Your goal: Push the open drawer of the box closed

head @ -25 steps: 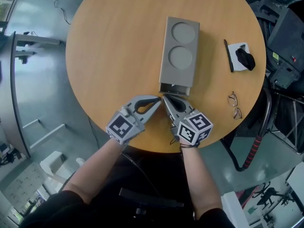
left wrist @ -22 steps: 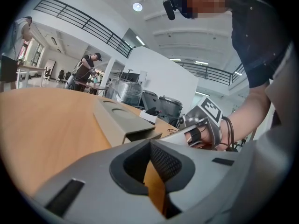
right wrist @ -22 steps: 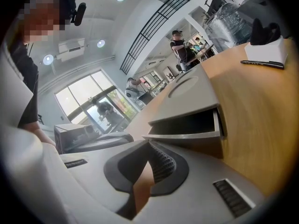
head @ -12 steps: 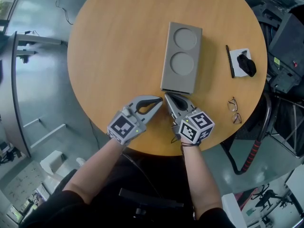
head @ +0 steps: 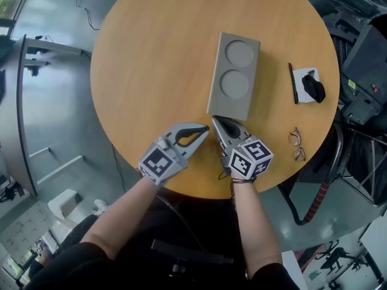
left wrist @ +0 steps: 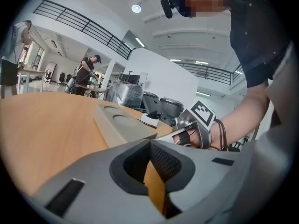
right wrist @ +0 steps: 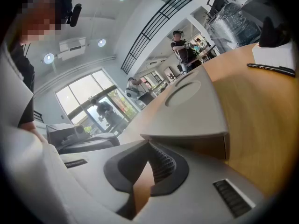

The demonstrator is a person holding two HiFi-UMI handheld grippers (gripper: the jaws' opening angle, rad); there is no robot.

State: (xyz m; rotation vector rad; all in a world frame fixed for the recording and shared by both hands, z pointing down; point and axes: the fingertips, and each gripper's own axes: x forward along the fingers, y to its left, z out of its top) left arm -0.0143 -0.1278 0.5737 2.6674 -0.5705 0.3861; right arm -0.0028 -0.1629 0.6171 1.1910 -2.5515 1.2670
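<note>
Grey box (head: 234, 76), with two round recesses in its top, lies right of centre on the round wooden counter (head: 151, 53). Its drawer front (right wrist: 196, 146) sits flush with the near end. Right tongs (head: 215, 121), closed and empty, point their tip against that end. Left tongs (head: 206, 129), also closed on nothing, lie just beside them, clear of the box. Farther right are a pen (head: 292, 83), a notepad (head: 302, 74) and spectacles (head: 297, 145).

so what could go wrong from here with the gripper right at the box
The right gripper, shut, sits at a near corner of the box, not its middle; more pushing may slide or turn the box on the table toward the pen. Pulling that arm back could knock the glasses near the table edge.
</note>
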